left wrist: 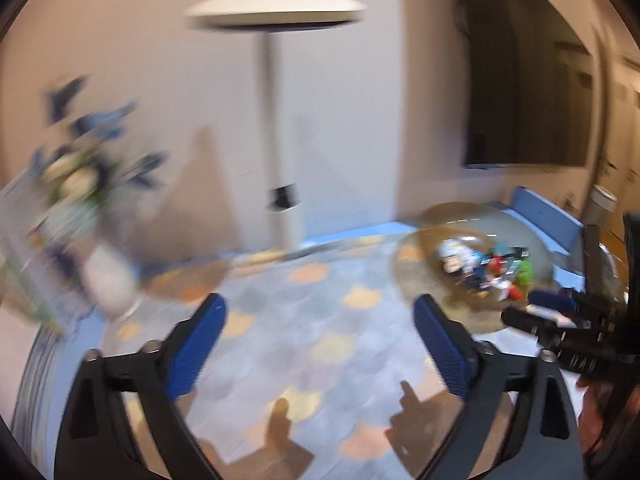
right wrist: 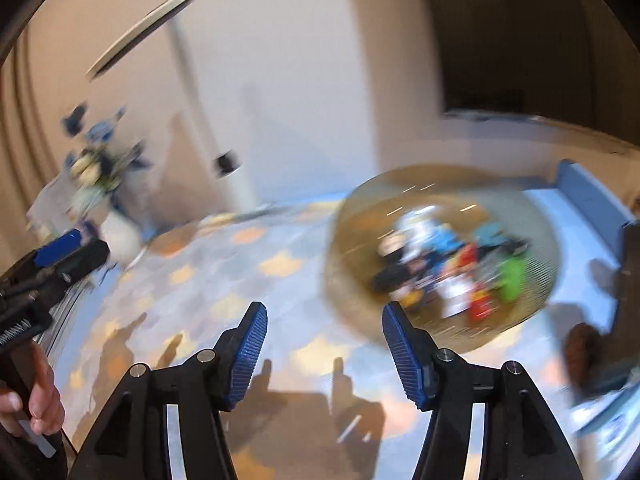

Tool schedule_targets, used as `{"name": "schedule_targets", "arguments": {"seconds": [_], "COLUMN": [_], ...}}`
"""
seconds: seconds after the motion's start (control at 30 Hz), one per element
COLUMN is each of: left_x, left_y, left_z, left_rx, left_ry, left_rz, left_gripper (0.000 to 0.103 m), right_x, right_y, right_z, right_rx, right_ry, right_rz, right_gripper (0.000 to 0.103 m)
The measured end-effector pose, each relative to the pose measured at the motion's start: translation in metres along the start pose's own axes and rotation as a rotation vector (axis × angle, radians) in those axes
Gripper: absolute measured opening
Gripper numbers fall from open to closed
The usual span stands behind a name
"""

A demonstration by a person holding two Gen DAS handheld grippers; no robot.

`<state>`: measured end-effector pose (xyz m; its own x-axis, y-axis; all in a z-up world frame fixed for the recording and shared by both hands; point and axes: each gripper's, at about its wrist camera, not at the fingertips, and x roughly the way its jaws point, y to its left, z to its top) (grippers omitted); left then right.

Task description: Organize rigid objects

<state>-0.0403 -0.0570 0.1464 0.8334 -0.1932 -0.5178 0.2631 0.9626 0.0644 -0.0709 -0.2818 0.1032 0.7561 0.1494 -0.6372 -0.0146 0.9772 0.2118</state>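
A: How many hand-held grippers, and how do they stand?

B: Two. The left hand-held gripper [left wrist: 320,344] has its ribbed blue pads spread wide with nothing between them; the right hand-held gripper [right wrist: 325,350] is likewise wide apart and holds nothing. Both hang above the worktop [left wrist: 304,320], which bears a mat patterned in grey, orange and yellow patches.

A: And the containers?

B: One round, shallow woven basket [right wrist: 360,220], tan in colour, on the worktop ahead and to the right of both grippers. Inside lies a heap of small rigid toys [right wrist: 452,268] — white, blue, red, green, black — too blurred to count.

A: Anything else?

B: One white lamp [left wrist: 276,120] with a flat disc head on a straight post, and one white vase of blue and cream flowers [left wrist: 92,184] at the left — both blurred.
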Motion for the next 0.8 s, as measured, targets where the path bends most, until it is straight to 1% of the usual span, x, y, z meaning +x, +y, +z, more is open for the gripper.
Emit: {"name": "schedule_targets", "arguments": {"seconds": [0.03,0.07,0.1,0.13,0.17,0.23,0.3,0.33,0.37,0.4,0.47,0.5,0.57,0.6,0.67,0.73,0.8], "left_x": [-0.003,-0.002,0.002,0.008,0.013,0.021,0.033,0.04,0.045,0.049,0.057,0.058,0.06,0.06,0.059,0.06,0.06], "left_y": [0.01,0.017,0.023,0.027,0.027,0.023,0.021,0.022,0.025,0.029,0.033,0.033,0.027,0.022,0.02,0.021,0.022], "left_z": [-0.016,-0.026,-0.04,-0.055,-0.069,-0.086,-0.094,-0.097,-0.097,-0.099,-0.101,-0.103,-0.106,-0.106,-0.107,-0.107,-0.106], "left_rx": [-0.034,-0.053,-0.077,-0.09,-0.084,-0.046,-0.04,-0.058,-0.079,-0.107,-0.154,-0.16,-0.139,-0.117,-0.104,-0.105,-0.109], "left_ry": [0.003,0.011,0.031,0.051,0.053,0.046,0.053,0.059,0.064,0.073,0.08,0.083,0.085,0.083,0.08,0.085,0.084], "left_rz": [0.058,0.098,0.159,0.209,0.244,0.288,0.286,0.279,0.277,0.271,0.253,0.257,0.279,0.286,0.294,0.31,0.31], "left_gripper": [0.103,0.103,0.102,0.102,0.102,0.102,0.102,0.102,0.102,0.102,0.102,0.102,0.102,0.102,0.102,0.102,0.102], "right_x": [0.008,0.018,0.028,0.041,0.053,0.062,0.068,0.071,0.076,0.079,0.08,0.079,0.077,0.078,0.081,0.078,0.074], "right_y": [0.011,0.024,0.036,0.047,0.058,0.07,0.073,0.074,0.073,0.069,0.064,0.06,0.054,0.053,0.053,0.056,0.062], "right_z": [-0.008,-0.018,-0.027,-0.037,-0.046,-0.056,-0.06,-0.062,-0.063,-0.063,-0.06,-0.058,-0.057,-0.057,-0.057,-0.059,-0.062], "right_rx": [-0.012,-0.03,-0.059,-0.099,-0.14,-0.179,-0.203,-0.213,-0.209,-0.193,-0.159,-0.14,-0.116,-0.107,-0.1,-0.112,-0.139], "right_ry": [0.01,0.021,0.03,0.05,0.074,0.064,0.04,0.025,0.02,0.024,0.026,0.017,0.007,0.01,0.021,0.011,-0.012], "right_rz": [0.01,0.022,0.027,0.015,-0.007,-0.011,-0.017,-0.037,-0.067,-0.083,-0.07,-0.064,-0.069,-0.071,-0.079,-0.085,-0.093], "right_gripper": [0.059,0.061,0.062,0.063,0.063,0.063,0.066,0.075,0.081,0.082,0.082,0.082,0.082,0.082,0.082,0.082,0.085]}}
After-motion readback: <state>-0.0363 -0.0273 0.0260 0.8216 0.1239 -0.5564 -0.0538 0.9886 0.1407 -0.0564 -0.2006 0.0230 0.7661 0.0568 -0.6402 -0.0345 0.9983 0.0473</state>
